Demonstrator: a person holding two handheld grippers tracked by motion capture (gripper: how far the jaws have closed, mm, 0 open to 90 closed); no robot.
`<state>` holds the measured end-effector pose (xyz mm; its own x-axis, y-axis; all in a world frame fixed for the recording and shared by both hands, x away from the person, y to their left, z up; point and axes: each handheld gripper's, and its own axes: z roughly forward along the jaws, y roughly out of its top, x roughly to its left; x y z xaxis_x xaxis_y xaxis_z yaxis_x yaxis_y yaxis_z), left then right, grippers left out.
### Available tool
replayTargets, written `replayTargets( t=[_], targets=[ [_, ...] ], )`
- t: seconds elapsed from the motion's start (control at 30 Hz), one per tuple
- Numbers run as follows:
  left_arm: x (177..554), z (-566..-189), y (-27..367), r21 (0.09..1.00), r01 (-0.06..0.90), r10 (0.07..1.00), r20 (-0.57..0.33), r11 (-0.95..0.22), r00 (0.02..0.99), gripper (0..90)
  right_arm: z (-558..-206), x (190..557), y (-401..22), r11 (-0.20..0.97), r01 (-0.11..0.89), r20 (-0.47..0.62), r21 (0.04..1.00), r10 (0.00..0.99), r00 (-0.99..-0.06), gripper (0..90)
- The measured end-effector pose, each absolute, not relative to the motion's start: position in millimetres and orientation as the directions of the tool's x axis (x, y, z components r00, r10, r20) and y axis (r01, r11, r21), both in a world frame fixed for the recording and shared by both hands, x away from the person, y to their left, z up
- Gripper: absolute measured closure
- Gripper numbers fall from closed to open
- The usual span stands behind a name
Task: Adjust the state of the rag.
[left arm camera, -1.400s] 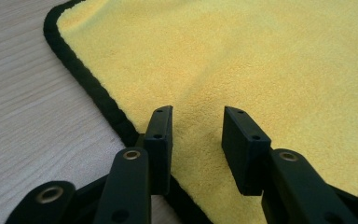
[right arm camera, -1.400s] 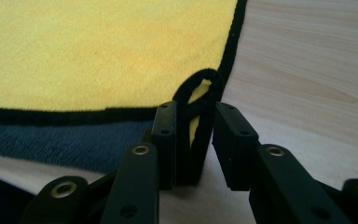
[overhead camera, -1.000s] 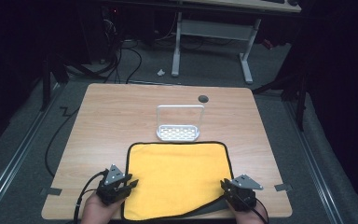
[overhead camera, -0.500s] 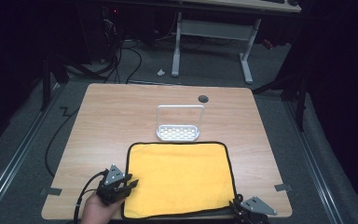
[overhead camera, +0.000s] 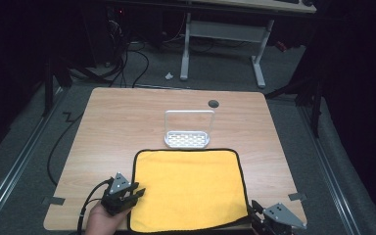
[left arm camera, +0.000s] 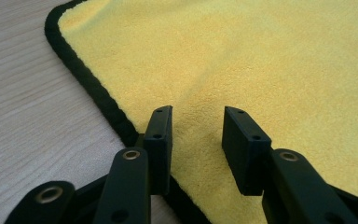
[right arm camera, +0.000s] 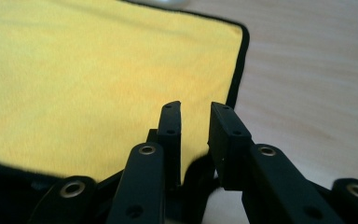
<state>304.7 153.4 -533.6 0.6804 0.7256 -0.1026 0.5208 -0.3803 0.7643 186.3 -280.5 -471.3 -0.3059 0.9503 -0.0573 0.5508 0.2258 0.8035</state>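
Yellow cloth flat, right tool pulled back

Yellow cloth (overhead camera: 188, 188) lies spread on the table (overhead camera: 127, 122). Left tool (overhead camera: 134, 192) rests on its near left edge, jaws apart. Right tool (overhead camera: 255, 215), earlier at the near right corner, has withdrawn off it, jaws just opening, empty.

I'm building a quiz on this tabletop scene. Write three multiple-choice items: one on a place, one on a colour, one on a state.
1. Where does the white tray lie?
A. just beyond the cloth's far edge
B. on the cloth
C. on the floor

2. What colour is the cloth?
A. blue, white edging
B. yellow, black edging
C. plain red

3. How does the cloth lie?
A. rolled up
B. hung over the tray
C. spread flat

Key: 1 A, the tray sits past the far hem; 2 B, seen in all views; 3 C, it lies flat on the table.
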Motion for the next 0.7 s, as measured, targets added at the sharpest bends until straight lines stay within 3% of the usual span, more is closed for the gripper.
replayTargets(
  t=[0.53,0.67,0.7],
  targets=[
    [305.0,-533.4,153.2,0.763,0.519,0.723,-0.099,-0.385,0.683,63.3,-453.3,266.6,-246.4,0.265,0.537,-0.078,0.801,0.935,-0.346,72.2],
    [304.7,-533.1,152.6,0.761,0.521,0.727,-0.097,-0.386,0.680,63.3,-469.0,289.5,-226.1,0.282,0.552,-0.068,0.784,0.924,-0.376,72.1],
    [304.8,-532.9,152.4,0.760,0.522,0.728,-0.097,-0.387,0.679,63.4,-486.2,298.3,-219.5,0.293,0.583,-0.060,0.757,0.921,-0.386,72.4]
  ],
)
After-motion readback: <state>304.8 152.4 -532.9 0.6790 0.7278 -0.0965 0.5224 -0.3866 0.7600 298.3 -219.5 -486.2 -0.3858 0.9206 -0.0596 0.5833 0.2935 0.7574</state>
